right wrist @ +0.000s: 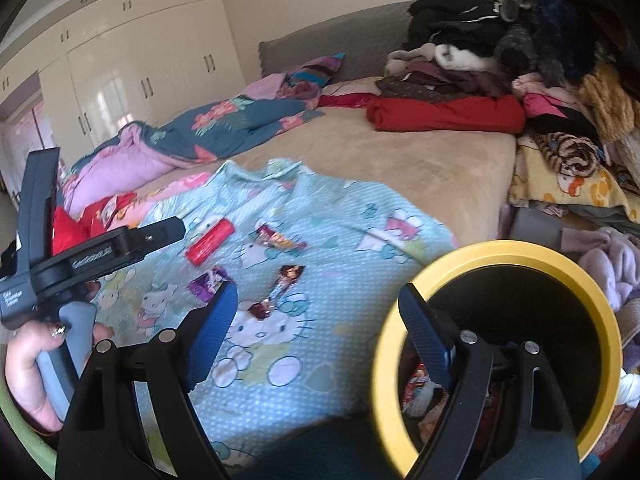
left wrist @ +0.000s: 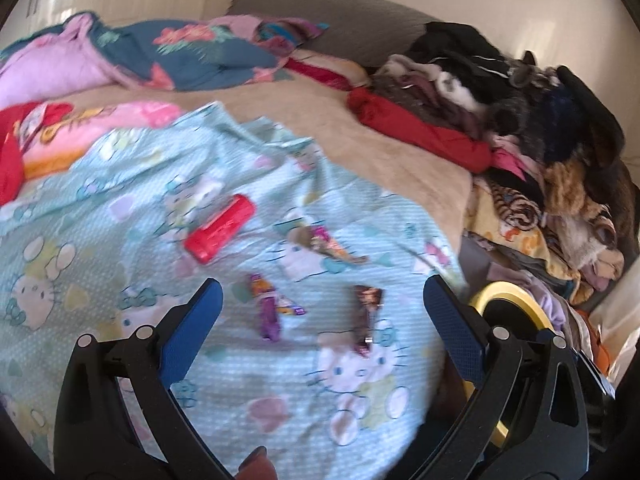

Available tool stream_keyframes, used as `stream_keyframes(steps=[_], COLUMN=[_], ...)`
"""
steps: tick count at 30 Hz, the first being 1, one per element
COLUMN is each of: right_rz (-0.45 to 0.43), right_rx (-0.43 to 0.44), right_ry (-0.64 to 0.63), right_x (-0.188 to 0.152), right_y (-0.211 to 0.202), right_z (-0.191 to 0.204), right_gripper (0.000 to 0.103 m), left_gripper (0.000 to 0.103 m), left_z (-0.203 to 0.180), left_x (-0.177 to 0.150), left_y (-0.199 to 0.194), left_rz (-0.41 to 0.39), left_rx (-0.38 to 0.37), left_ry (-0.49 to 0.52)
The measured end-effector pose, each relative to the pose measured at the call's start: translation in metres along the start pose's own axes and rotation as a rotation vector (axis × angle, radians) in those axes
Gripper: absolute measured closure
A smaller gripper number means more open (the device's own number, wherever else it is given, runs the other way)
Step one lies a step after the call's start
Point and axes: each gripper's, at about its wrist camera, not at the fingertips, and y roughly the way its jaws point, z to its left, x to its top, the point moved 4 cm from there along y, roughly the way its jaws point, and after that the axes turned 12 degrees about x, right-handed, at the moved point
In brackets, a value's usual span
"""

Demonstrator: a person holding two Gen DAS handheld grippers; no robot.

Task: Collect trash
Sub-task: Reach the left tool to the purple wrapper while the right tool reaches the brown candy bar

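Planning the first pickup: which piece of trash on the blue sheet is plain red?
The red packet, farthest up the sheet. The purple wrapper, brown wrapper and pink wrapper are all multicoloured.

Three candy wrappers, one red packet and one yellow-rimmed bin are in view.

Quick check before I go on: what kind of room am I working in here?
Almost certainly a bedroom. A wide bed with a grey headboard fills the view, covered in blankets and a pile of clothes, and built-in wardrobes line the far wall. Candy wrappers lie on the cartoon-cat sheet.
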Motion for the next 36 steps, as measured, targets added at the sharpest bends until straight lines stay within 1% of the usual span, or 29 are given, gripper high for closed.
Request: stream_keyframes(steps=[1, 2, 3, 8, 9, 10, 11, 17, 19, 22, 25, 27, 29, 31, 32, 33, 34, 36], right_rz=[0.015, 0.025, 0.042, 0.106, 0.115, 0.124, 0.133, 0.202, 0.224, 0.250, 0.266, 0.277, 0.292, 0.308, 0.313, 0.313, 0.309, 0.296], right_rx=[0.007, 0.010, 0.014, 0.035, 0.040, 0.042, 0.042, 0.046, 0.051, 0.056, 0.067, 0.075, 0.079, 0.083, 0.084, 0.089, 0.096, 0.105], right_ry=[0.001, 0.003, 0.007, 0.042, 0.049, 0.051, 0.050, 0.064, 0.076, 0.089, 0.113, 0.133, 0.147, 0.157, 0.163, 0.169, 0.175, 0.184], right_x=[-0.002, -0.003, -0.005, -0.012, -0.013, -0.013, -0.013, -0.013, -0.015, -0.016, -0.015, -0.015, -0.017, -0.019, -0.021, -0.022, -0.022, -0.021], right_y=[0.006, 0.011, 0.018, 0.047, 0.053, 0.058, 0.062, 0.093, 0.102, 0.114, 0.124, 0.132, 0.138, 0.143, 0.144, 0.144, 0.143, 0.140], right_z=[0.002, 0.004, 0.006, 0.010, 0.011, 0.012, 0.012, 0.011, 0.010, 0.008, 0.005, 0.003, 0.001, -0.001, -0.002, -0.004, -0.004, -0.006], right_gripper=[0.023, 0.023, 0.023, 0.023, 0.024, 0.026, 0.027, 0.038, 0.044, 0.050, 0.053, 0.056, 0.061, 0.072, 0.074, 0.080, 0.084, 0.084], left_gripper=[0.012, 0.018, 0.021, 0.042, 0.045, 0.051, 0.054, 0.071, 0.074, 0.074, 0.077, 0.077, 0.077, 0.077, 0.077, 0.077, 0.077, 0.077], left_z=[0.005, 0.010, 0.016, 0.035, 0.038, 0.041, 0.042, 0.053, 0.054, 0.054, 0.052, 0.050, 0.048, 0.046, 0.045, 0.045, 0.043, 0.041], left_x=[0.000, -0.001, -0.001, -0.004, -0.005, -0.005, -0.007, -0.013, -0.015, -0.018, -0.021, -0.023, -0.025, -0.027, -0.028, -0.028, -0.029, -0.030], left_y=[0.003, 0.006, 0.010, 0.023, 0.026, 0.029, 0.030, 0.044, 0.047, 0.052, 0.057, 0.059, 0.060, 0.062, 0.062, 0.063, 0.063, 0.065], left_rz=[0.008, 0.017, 0.029, 0.079, 0.091, 0.102, 0.110, 0.160, 0.172, 0.189, 0.204, 0.213, 0.217, 0.221, 0.223, 0.224, 0.224, 0.225], left_rx=[0.003, 0.004, 0.004, -0.023, -0.030, -0.038, -0.041, -0.079, -0.094, -0.113, -0.121, -0.124, -0.127, -0.130, -0.131, -0.132, -0.133, -0.134], left_ry=[-0.008, -0.020, -0.033, -0.087, -0.095, -0.105, -0.112, -0.160, -0.171, -0.182, -0.183, -0.180, -0.175, -0.173, -0.171, -0.170, -0.168, -0.165])
